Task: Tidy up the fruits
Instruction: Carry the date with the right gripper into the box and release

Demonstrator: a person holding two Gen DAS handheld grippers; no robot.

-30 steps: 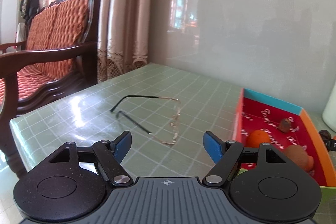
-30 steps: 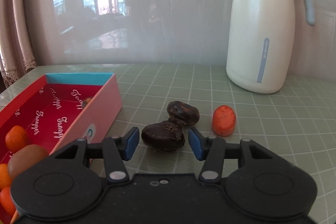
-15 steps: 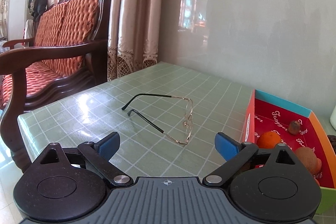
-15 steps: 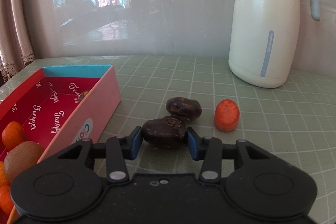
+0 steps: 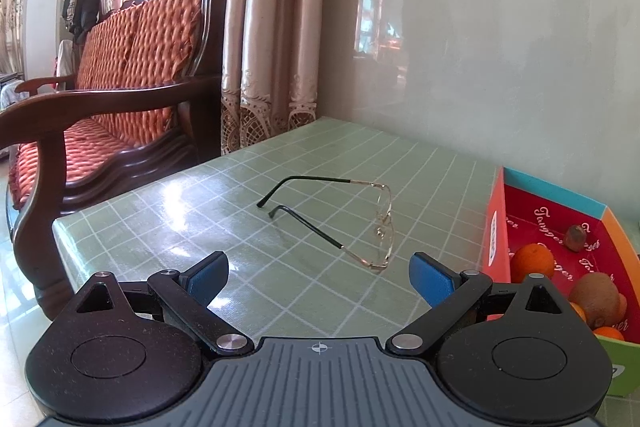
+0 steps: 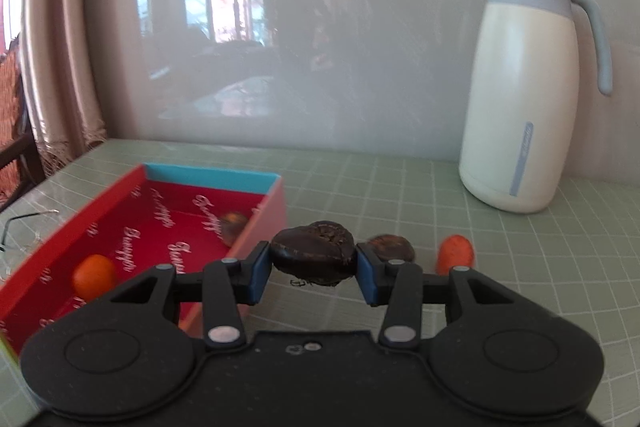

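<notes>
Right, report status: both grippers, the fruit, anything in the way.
Right gripper shut on dark fruit, lifted beside the red box. Left gripper open, empty. Glasses on table left of box, not blocking.

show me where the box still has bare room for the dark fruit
The box has bare red floor in its middle, between the orange near the front and the small brown fruit by the far corner. The near end is crowded with a kiwi and more oranges. The right tongs hold the dark fruit.
</notes>
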